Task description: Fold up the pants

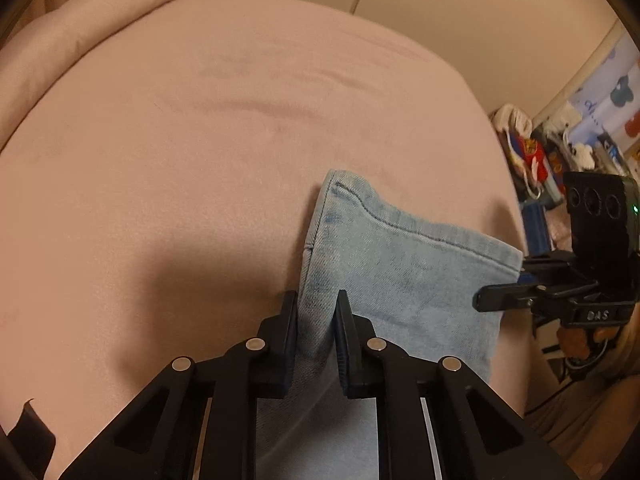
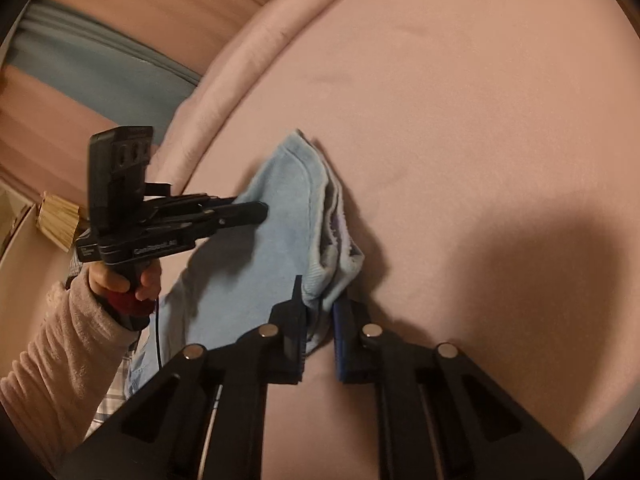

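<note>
Light blue denim pants lie bunched at the near edge of a pink bed cover. My left gripper is shut on the left edge of the fabric, its pads pressing a fold of denim. From the right, my right gripper bites the other edge. In the right wrist view the right gripper is shut on a thick bundle of layered cloth on the pants, while the left gripper clamps the far side. A hand in a fuzzy pink sleeve holds it.
A rolled pink blanket runs along the bed's far left side. Toys and clutter stand beyond the bed's right edge. A blue-grey cushion and a wooden block sit off the bed.
</note>
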`<state>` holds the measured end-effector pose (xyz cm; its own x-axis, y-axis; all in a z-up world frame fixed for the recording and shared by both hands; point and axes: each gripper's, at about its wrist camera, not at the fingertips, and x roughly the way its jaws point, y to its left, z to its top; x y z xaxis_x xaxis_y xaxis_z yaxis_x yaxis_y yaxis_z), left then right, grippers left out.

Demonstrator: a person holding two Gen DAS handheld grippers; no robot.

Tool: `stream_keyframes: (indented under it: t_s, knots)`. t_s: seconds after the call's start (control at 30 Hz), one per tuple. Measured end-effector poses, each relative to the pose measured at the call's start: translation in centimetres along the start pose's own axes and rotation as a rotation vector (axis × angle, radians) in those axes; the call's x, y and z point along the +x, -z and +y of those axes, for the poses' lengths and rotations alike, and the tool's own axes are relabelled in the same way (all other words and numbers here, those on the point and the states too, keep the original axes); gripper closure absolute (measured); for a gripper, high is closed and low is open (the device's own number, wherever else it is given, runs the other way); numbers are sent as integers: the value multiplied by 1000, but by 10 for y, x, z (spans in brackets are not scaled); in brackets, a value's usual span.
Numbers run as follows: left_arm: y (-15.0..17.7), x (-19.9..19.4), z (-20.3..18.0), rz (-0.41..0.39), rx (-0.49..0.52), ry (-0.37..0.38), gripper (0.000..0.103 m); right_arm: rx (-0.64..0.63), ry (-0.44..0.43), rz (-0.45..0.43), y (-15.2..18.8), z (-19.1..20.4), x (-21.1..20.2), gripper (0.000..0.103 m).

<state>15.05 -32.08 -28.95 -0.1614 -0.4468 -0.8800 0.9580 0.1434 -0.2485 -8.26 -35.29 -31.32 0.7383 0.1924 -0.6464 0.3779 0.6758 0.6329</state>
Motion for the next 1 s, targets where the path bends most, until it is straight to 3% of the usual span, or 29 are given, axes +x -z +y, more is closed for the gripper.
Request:
stream_keyframes:
  t_s: [0.17,0.37,0.6,0.77,1.0]
  knots:
    - [11,-41,5,-131,-53,24,89,-143,-23,-71,-7,43,-15,93]
    - [49,-110,13,-308,-116,6,89,-361,-52,-117,-2,112,-36,93]
    - [132,-173,31,-484,-239,-37,89,-621,-135,-86,28,209,-31,93]
    - [183,-182,47,-528,-352,-84,89,-791,-152,-18,71,261,0,93]
    - [271,-180,93,-487,-655,-195,88,-1013,-95,54,150,300,69,93]
